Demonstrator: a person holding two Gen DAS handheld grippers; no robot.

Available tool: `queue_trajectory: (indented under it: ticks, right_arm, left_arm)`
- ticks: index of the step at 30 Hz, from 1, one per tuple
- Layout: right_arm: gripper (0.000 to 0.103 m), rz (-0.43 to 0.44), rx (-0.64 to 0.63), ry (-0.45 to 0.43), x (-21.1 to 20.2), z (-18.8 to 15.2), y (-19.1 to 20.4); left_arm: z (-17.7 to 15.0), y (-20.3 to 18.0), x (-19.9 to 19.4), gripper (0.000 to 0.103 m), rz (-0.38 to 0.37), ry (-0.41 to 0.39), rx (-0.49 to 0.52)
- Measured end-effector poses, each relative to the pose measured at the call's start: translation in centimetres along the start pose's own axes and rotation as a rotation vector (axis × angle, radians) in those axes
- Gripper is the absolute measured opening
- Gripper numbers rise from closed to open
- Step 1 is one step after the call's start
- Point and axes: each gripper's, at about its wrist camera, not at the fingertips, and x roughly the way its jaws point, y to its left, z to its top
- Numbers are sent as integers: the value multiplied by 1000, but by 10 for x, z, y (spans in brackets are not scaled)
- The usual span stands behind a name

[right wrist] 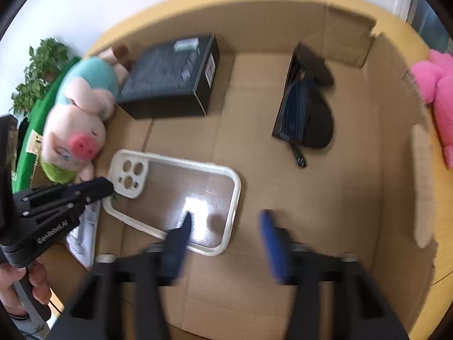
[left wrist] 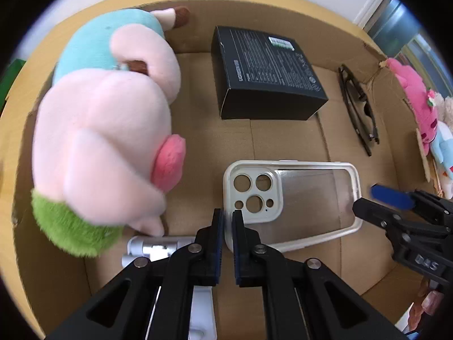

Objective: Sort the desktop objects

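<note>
Left wrist view first: everything sits inside a shallow cardboard box [left wrist: 283, 138] with a plain brown corrugated floor. On the left there's a fuzzy plush pig [left wrist: 107, 147], pale pink with a teal shirt, darker pink snout and shaggy green hair. Behind it, a matte black carton [left wrist: 269, 76] with fine white print, rectangular and sharp-edged. Dark sunglasses [left wrist: 358, 107] lie folded near the right wall. The phone case [left wrist: 291, 201] lies flat on the box floor, near the front: clear glossy back, off-white rubbery rim, rounded corners, camera cutouts. A silver metal stand [left wrist: 153, 248] peeks out under the pig. The left gripper [left wrist: 228, 218] has its blue-padded jaws nearly pressed together, pinching the case's rim at the camera corner. The right gripper [left wrist: 376, 201] comes in at the case's far end.

Right wrist view, pretty blurry: same case [right wrist: 175, 198], with glare on the clear back. The right gripper [right wrist: 226, 221] has its jaws spread wide, one tip over the case's near edge and the other past the case's end, gripping nothing. The left gripper [right wrist: 110, 188] meets the camera corner.
</note>
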Motion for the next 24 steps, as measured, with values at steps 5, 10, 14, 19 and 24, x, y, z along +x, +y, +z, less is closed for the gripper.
queue_trajectory:
  ticks: [5, 10, 14, 19, 24]
  right_arm:
    - [99, -10, -57, -320, -84, -45, 14]
    - [103, -54, -100, -625, -138, -122, 30]
    - [103, -140, -118, -703, -127, -164, 41]
    - [103, -173, -114, -633, -92, -161, 38]
    - [103, -131, -82, -663, -73, -166, 29]
  left_arm:
    - [-36, -4, -70, 21, -36, -238, 40]
    - [-118, -5, -152, 82, 28, -680, 55]
    - [-161, -5, -151, 83, 157, -813, 15]
    - [-177, 14, -121, 82, 159, -780, -61]
    - [-171, 11, -86, 82, 213, -750, -14]
